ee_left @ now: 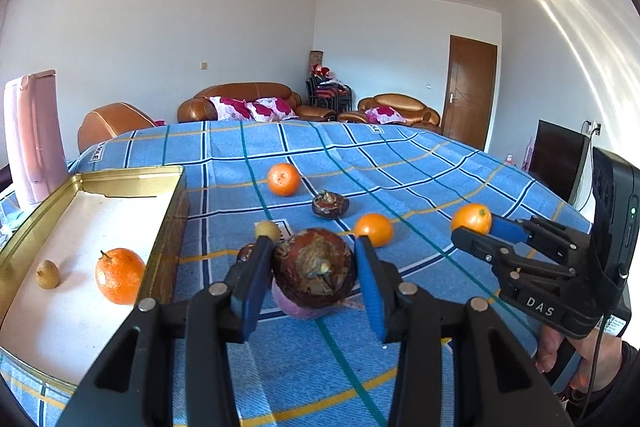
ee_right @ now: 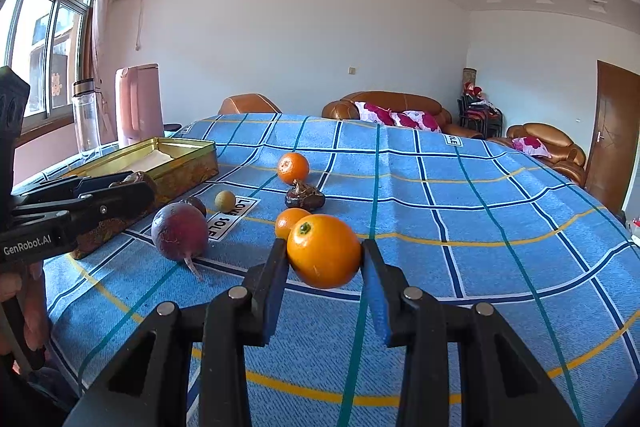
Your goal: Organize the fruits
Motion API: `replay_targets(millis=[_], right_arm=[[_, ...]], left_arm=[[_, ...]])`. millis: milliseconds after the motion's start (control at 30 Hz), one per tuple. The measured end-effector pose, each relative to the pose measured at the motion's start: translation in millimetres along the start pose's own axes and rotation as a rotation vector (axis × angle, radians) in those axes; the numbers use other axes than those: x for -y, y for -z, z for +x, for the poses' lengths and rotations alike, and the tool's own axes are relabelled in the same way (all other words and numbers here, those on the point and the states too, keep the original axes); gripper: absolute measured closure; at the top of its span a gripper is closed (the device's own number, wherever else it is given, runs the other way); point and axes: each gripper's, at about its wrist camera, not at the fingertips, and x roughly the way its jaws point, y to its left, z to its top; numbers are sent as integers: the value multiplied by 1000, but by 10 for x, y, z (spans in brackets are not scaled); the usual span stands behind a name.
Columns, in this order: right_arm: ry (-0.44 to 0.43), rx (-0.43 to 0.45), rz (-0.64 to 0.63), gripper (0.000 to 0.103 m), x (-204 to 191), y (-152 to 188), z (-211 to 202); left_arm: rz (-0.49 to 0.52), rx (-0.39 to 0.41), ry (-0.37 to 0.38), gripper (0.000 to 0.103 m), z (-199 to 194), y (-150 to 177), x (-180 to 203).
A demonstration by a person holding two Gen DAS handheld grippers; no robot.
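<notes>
My left gripper [ee_left: 314, 259] is shut on a dark brown water chestnut [ee_left: 315, 269], held above a purple round fruit [ee_left: 300, 307] on the blue checked cloth. My right gripper [ee_right: 325, 259] is shut on an orange [ee_right: 323, 251], lifted above the cloth; it also shows in the left wrist view [ee_left: 472, 219]. A gold tin [ee_left: 132, 179] at the left holds an orange [ee_left: 119, 275] and a small yellow fruit [ee_left: 47, 274]. On the cloth lie two oranges [ee_left: 283, 179] [ee_left: 374, 229], another brown chestnut [ee_left: 330, 205] and a small yellow fruit [ee_left: 267, 229].
A pink kettle [ee_right: 138, 103] and a clear bottle [ee_right: 86, 117] stand behind the tin at the table's left. Brown sofas stand beyond the table's far edge. The purple fruit [ee_right: 180, 231] lies near the tin's front corner.
</notes>
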Motion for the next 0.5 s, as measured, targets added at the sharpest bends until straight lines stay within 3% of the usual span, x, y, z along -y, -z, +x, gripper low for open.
replay_targets(millis=[500], right_arm=[[33, 15, -15, 64, -46, -15, -27]], left_arm=[[15, 58, -50, 59, -140, -47, -49]])
